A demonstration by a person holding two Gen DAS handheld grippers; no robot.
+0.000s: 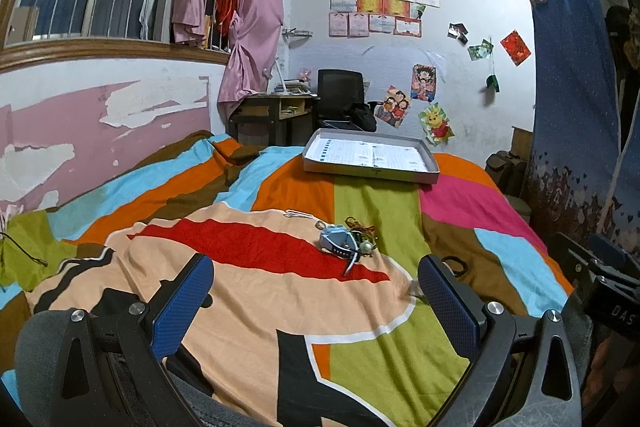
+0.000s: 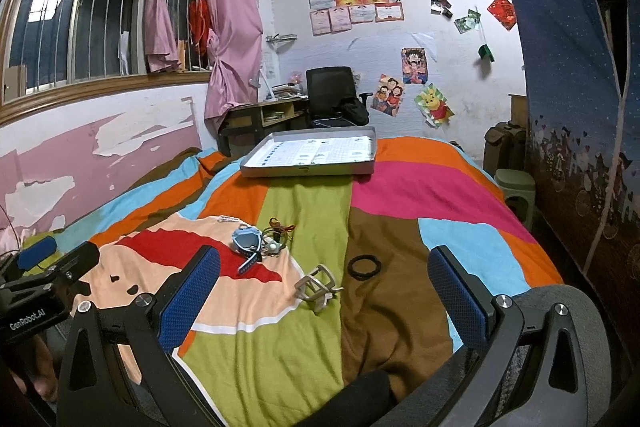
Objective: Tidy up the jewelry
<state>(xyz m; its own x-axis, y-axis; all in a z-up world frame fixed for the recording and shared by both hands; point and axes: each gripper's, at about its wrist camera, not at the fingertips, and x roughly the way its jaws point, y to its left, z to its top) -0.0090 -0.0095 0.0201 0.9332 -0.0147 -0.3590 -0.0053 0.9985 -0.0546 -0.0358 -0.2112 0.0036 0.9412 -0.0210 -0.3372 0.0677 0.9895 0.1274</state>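
Observation:
A small pile of jewelry lies on the striped bedspread: a light blue watch (image 1: pixel 338 241) (image 2: pixel 248 243) and a tangle of coloured cords with a pale bead (image 1: pixel 362 235) (image 2: pixel 276 233). A thin silver hairpin (image 1: pixel 298 214) (image 2: pixel 228 219) rests just beyond it. Nearer me are a clear claw clip (image 2: pixel 316 285) and a black hair tie (image 2: pixel 363 266) (image 1: pixel 456 263). My left gripper (image 1: pixel 316 261) is open, short of the watch. My right gripper (image 2: pixel 325 253) is open too, with the clip and hair tie lying between its fingers' lines. A grey tray (image 1: pixel 370 171) (image 2: pixel 312 171) sits farther up the bed.
The bed runs along a pink and white wall on the left. A desk and black office chair (image 2: pixel 330 91) stand past its far end. A blue wardrobe curtain (image 2: pixel 568 67) and a green stool (image 2: pixel 516 187) flank the right side. Each gripper's body shows at the other view's edge.

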